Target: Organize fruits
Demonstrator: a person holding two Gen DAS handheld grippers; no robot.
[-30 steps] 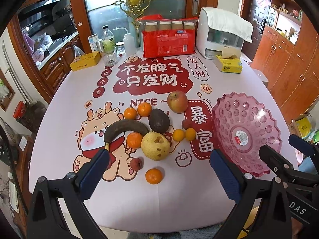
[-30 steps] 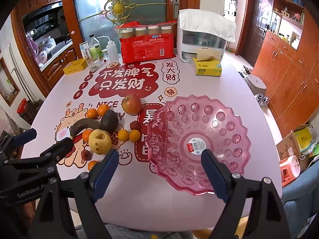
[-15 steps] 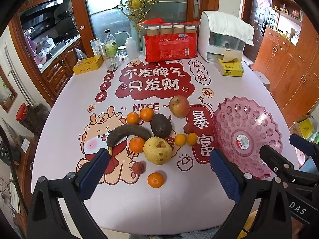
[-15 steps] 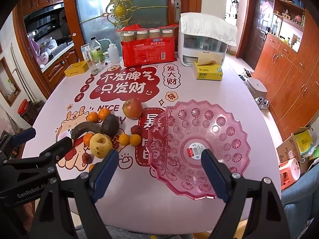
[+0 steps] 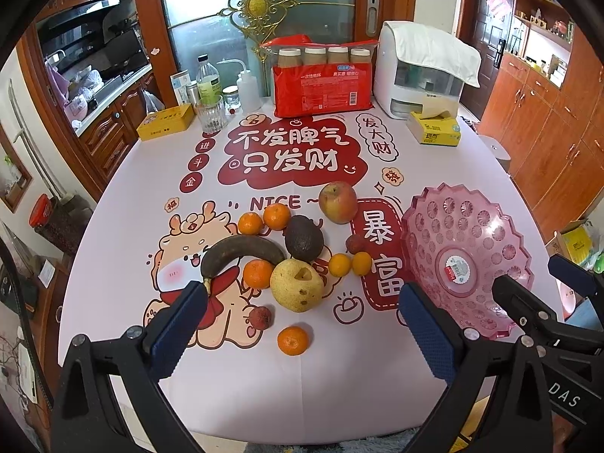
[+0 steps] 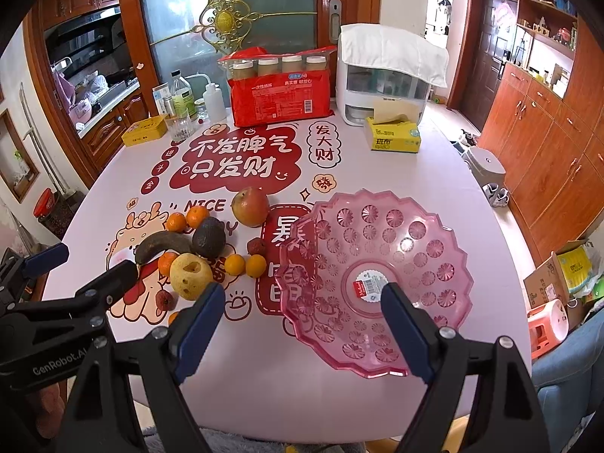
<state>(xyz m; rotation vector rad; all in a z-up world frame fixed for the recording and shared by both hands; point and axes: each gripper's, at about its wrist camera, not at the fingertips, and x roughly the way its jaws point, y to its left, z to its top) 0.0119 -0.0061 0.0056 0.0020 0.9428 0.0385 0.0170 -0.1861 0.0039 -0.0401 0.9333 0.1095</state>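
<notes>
I am holding the left gripper (image 5: 298, 324) over the near edge of the table (image 5: 339, 385), its blue-padded fingers (image 5: 177, 324) spread wide and touching nothing. Between them I am seeing the fruit clustered on the cartoon print toward the table's middle: a yellow pear (image 5: 297, 290) with a dark banana (image 5: 241, 255) and an avocado (image 5: 304, 238) just behind it, an apple (image 5: 338, 202) farther back, and oranges (image 5: 257, 273) scattered around them, one lying alone nearest my edge. Two small reddish fruits are sitting among them, too small for me to name.

I am keeping the right gripper (image 6: 298, 321) above the near edge as well, its fingers (image 6: 406, 326) equally wide apart and gripping nothing. The pink bowl (image 6: 426, 241) is lying empty toward the table's right edge, just beside the fruit, and in the right wrist view its near rim is showing between my open fingers, though I cannot tell whether a fingertip is touching it.

Along the far edge a red package (image 5: 322, 87), a white appliance (image 5: 419, 79), a tissue box (image 5: 434, 132) and some bottles (image 5: 209, 83) are standing.
</notes>
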